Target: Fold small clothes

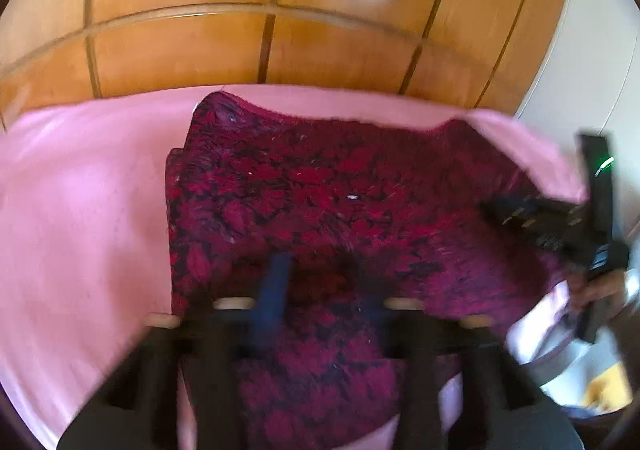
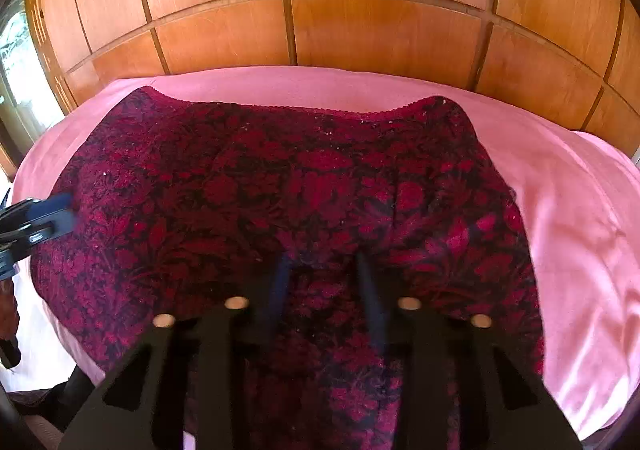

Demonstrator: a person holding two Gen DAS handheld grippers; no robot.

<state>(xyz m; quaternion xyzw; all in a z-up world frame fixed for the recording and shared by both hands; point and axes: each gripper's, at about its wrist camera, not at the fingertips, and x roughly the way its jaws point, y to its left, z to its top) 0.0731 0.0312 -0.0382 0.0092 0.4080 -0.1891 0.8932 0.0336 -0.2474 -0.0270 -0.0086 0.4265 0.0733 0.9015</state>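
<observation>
A dark red and black floral garment (image 1: 304, 186) (image 2: 280, 170) lies spread on a pink sheet (image 1: 80, 210) (image 2: 580, 210), its lace-edged hem at the far side. My left gripper (image 1: 320, 282) is blurred at the garment's near edge; cloth runs between its fingers and down under the camera, and the jaws look shut on it. In the right wrist view it (image 2: 60, 210) touches the garment's left edge. My right gripper (image 2: 323, 266) pinches the near edge, with creases fanning out from its fingertips. The left wrist view shows it (image 1: 516, 218) at the garment's right side.
A glossy wooden panelled wall (image 1: 280, 50) (image 2: 320, 30) rises right behind the bed. A hand (image 1: 600, 290) holds the right gripper. A window (image 2: 16, 50) is at the far left. Pink sheet lies bare on both sides of the garment.
</observation>
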